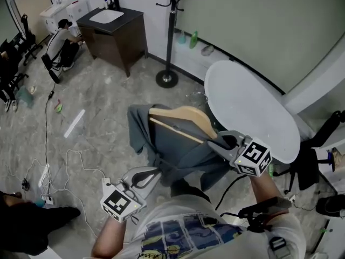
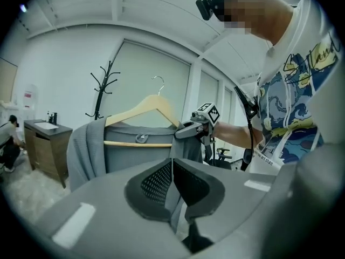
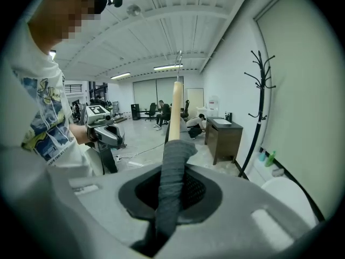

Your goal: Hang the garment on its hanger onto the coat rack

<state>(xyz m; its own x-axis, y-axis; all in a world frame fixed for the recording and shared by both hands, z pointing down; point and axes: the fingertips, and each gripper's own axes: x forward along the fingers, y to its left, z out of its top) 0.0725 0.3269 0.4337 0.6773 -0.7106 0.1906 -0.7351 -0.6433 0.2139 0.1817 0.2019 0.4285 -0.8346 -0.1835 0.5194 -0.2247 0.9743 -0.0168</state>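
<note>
A grey garment (image 1: 178, 152) hangs on a wooden hanger (image 1: 183, 116) held in the air in front of me. My right gripper (image 1: 216, 142) is shut on the hanger's right shoulder through the cloth. In the right gripper view the wrapped fabric (image 3: 171, 166) runs up between the jaws, with the wooden arm (image 3: 176, 107) above it. My left gripper (image 1: 152, 176) is lower, at the garment's bottom edge. It is shut, with a strip of grey cloth (image 2: 173, 198) pinched between its pads. The black coat rack (image 1: 172, 20) stands by the far wall, well beyond the garment.
A round white table (image 1: 253, 112) stands right of the garment, close to my right gripper. A dark sink cabinet (image 1: 116, 31) and a crouching person (image 1: 62, 42) are at the far left. Cables (image 1: 70, 161) lie on the floor, and a black chair (image 1: 315, 155) is at the right.
</note>
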